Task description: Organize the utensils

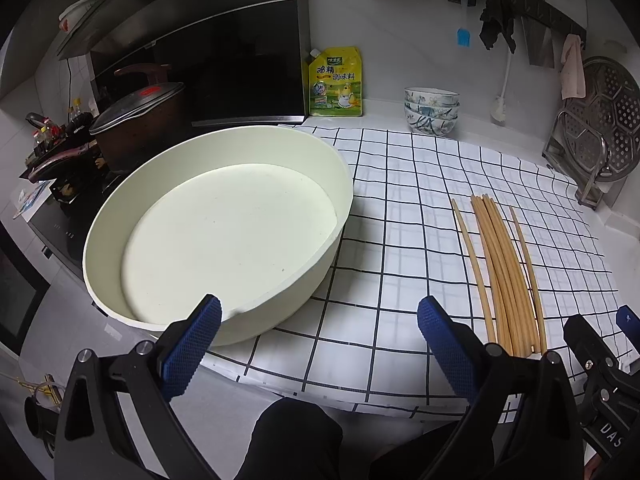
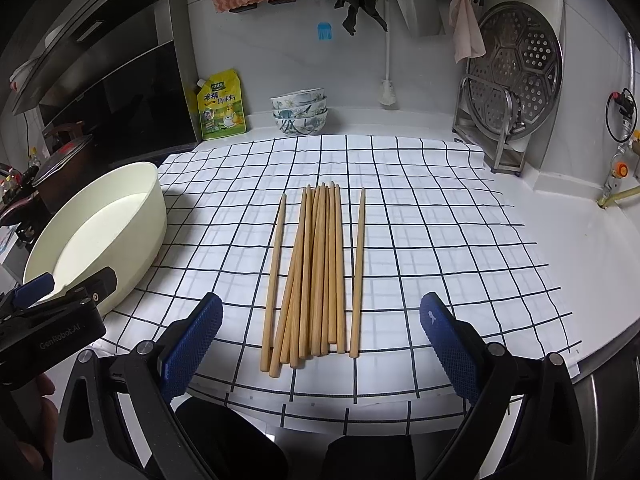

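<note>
Both hand-held grippers, left gripper (image 1: 320, 320) and right gripper (image 2: 320, 318), hang spread and empty above the grid-patterned white cloth (image 2: 440, 240), where pale wooden chopsticks (image 2: 316, 272) lie beside a round cream basin (image 1: 216, 232). Taking a lone outer stick first looks safest. Only the left view shows the basin's bare floor.

The left hand-held gripper (image 1: 319, 318) is held low and level, its two blue-padded fingers (image 1: 192, 350) spread wide apart with nothing between them. The right hand-held gripper (image 2: 321, 316) sits at the same height just beside it, fingers (image 2: 448, 354) equally wide and empty. Each shows at the edge of the other's view. Part of a hand (image 2: 38, 408) grips the left one's handle
</note>
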The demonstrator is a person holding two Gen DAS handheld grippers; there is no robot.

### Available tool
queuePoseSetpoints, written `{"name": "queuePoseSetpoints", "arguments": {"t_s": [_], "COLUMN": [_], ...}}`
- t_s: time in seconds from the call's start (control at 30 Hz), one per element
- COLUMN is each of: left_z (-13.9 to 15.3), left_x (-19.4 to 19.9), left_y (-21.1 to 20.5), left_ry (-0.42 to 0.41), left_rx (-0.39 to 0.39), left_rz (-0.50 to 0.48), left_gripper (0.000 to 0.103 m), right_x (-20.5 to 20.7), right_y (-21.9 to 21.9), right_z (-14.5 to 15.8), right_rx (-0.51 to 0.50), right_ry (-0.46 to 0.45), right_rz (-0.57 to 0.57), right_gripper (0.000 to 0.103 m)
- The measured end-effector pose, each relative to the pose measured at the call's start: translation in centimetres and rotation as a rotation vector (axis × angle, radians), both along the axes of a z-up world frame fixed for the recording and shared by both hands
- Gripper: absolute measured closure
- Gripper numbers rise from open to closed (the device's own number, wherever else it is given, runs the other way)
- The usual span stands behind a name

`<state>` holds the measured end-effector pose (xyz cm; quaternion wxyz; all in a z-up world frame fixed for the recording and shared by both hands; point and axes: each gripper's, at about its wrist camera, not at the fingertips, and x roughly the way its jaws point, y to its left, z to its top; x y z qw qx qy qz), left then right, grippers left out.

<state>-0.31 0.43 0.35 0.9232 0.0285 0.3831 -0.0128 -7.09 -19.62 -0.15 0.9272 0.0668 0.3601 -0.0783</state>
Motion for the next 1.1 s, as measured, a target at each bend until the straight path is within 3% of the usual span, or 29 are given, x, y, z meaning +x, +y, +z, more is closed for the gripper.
{"name": "queuePoseSetpoints", "arguments": {"t_s": [0.83,1.1], "left_z": [-0.1,-1.1], "left_x": [0.1,1.4], "left_y": [-0.3,-2.4], "left_ry": [-0.002,0.012], "left_rx": [-0.002,0.018], "left_rz": [-0.003,-0.046], "left_gripper": [0.006,0.006], "right_x": [0.1,1.3], "right_y": [0.0,-2.3], "right_z": [-0.1,-1.0], "right_rx": [0.002,0.010], "right_ry": [0.003,0.041], "right_rz": [0.004,-0.014], "right_gripper": [0.009,0.009]}}
